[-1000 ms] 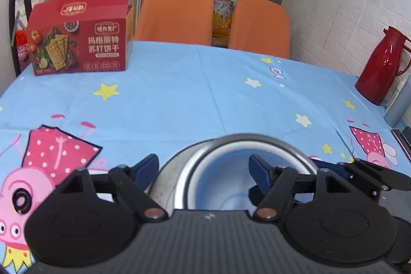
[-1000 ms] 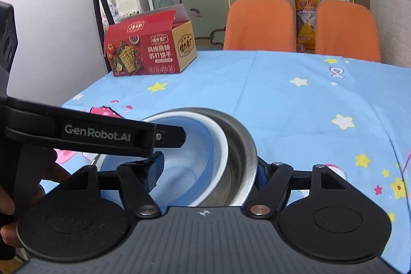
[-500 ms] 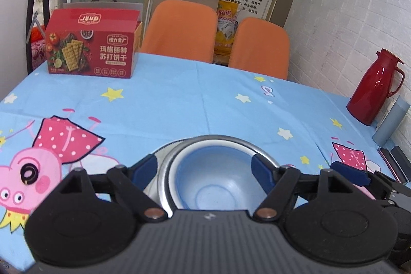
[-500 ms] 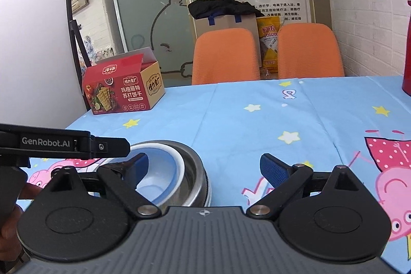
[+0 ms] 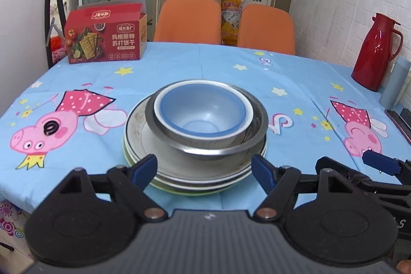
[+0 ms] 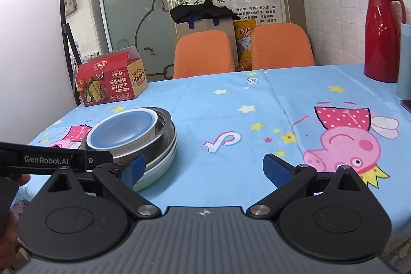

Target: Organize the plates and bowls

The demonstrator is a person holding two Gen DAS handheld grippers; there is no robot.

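Note:
A stack stands on the blue cartoon tablecloth. A blue-and-white bowl [image 5: 200, 111] sits inside a steel bowl [image 5: 218, 145], on several plates [image 5: 138, 135]. My left gripper [image 5: 204, 171] is open and empty, just in front of the stack, apart from it. In the right wrist view the blue bowl [image 6: 123, 131], steel bowl [image 6: 164, 127] and plates [image 6: 164, 158] lie left of my right gripper [image 6: 200, 168], which is open and empty over bare cloth. The right gripper's fingertip [image 5: 377, 162] also shows at the left view's right edge.
A red cracker box [image 5: 105, 39] stands at the far left of the table. A red thermos [image 5: 373, 55] and a grey cup [image 5: 394, 84] stand at the far right. Two orange chairs [image 5: 188, 18] are behind the table. A dark phone [image 5: 400, 120] lies at the right edge.
Both grippers have drawn back and up from the stack. The right gripper let go of the steel bowl's rim and shifted right. The bowls stay nested on the plates.

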